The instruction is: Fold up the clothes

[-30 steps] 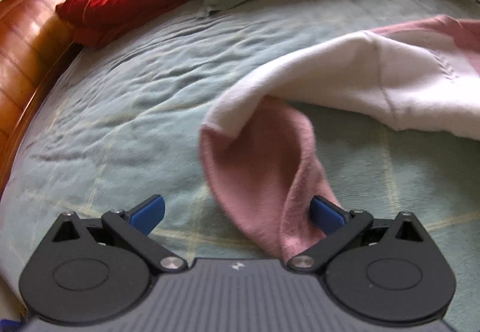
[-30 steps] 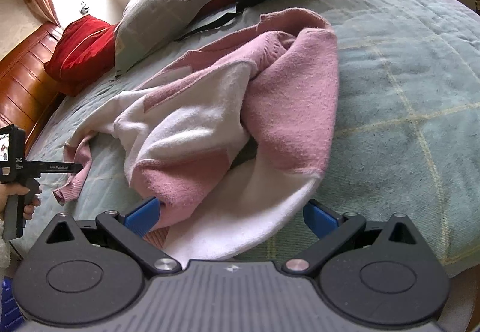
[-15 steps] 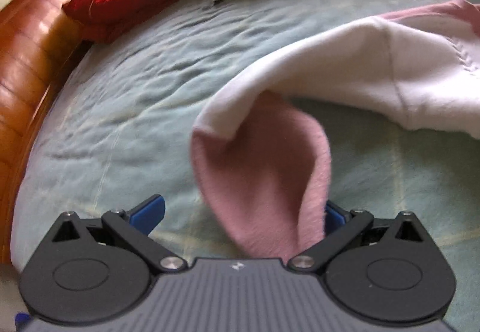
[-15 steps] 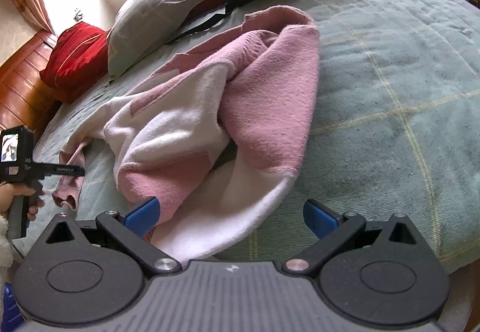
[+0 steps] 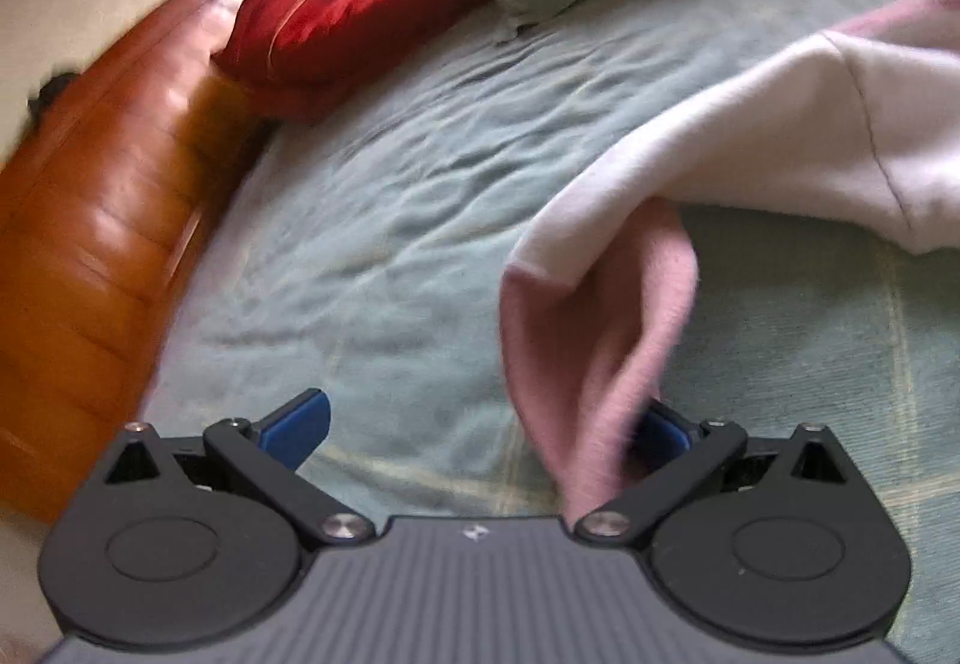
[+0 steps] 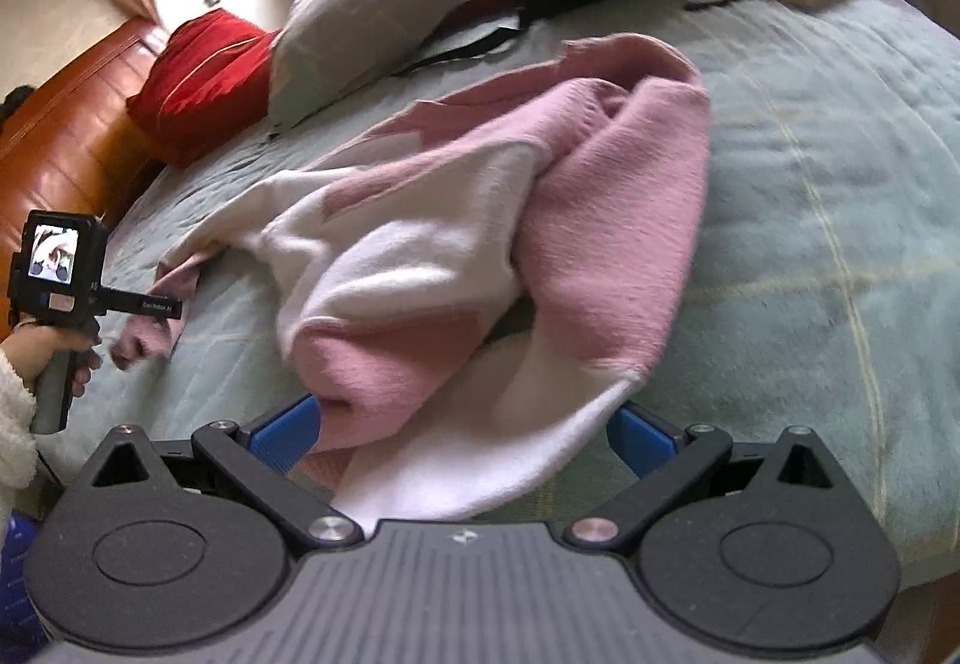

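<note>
Hovering low over the bed [image 5: 420,220], both grippers' jaws gape around the sweater [image 6: 480,256].

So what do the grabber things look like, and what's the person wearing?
Both grippers, the left gripper and the right gripper, have black bodies with round discs, ribbed grey tops, silver screws and blue fingertips. The person's sleeve is fluffy and white.

Left gripper [image 5: 480,433]: jaws spread wide, 2 blue pads [image 5: 297,418] apart. Right gripper [image 6: 465,439]: jaws likewise spread wide. Left hand [image 6: 57,340] is seen wrapped around its gripper's handle, a white fleecy sleeve [image 6: 13,412] at the wrist.
</note>
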A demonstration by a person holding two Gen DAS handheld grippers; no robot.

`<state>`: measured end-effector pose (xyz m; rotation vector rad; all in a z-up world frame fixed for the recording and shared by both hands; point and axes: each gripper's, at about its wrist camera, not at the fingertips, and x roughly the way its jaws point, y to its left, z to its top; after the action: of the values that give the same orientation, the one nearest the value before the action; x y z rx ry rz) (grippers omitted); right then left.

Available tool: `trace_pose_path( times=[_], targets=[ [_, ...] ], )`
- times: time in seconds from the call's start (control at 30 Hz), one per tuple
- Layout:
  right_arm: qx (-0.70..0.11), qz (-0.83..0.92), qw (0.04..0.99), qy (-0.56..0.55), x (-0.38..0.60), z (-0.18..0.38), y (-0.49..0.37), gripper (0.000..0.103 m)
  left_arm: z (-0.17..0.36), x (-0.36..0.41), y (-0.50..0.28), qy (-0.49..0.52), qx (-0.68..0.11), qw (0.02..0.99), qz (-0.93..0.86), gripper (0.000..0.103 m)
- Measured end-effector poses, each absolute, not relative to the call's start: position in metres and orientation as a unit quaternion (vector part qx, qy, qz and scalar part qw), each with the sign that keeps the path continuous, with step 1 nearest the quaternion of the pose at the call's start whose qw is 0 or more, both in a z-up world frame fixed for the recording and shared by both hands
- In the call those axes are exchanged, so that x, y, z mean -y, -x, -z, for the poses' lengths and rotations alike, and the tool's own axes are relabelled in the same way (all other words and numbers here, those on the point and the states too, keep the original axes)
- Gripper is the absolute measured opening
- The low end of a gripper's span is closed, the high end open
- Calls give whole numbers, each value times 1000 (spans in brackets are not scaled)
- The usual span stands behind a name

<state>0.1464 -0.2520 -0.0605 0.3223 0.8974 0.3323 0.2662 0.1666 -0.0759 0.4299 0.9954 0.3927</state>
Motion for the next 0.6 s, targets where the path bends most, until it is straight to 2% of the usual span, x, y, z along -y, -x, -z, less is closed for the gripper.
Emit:
trace_pose_path(
  times=[0.1,0.2,0.6],
  targets=[
    [-429,-163,874,-159,248,60,-147,103,84,-166,-267,-175,-493,840,-146,102],
    [-431,-159,875,-157,248,60,-145,103,92,-164,-271,-204,-476,837,-175,103],
    [-437,-149,873,-157,249,64,-148,103,74,-234,-255,-189,-435,834,-281,103]
  ],
)
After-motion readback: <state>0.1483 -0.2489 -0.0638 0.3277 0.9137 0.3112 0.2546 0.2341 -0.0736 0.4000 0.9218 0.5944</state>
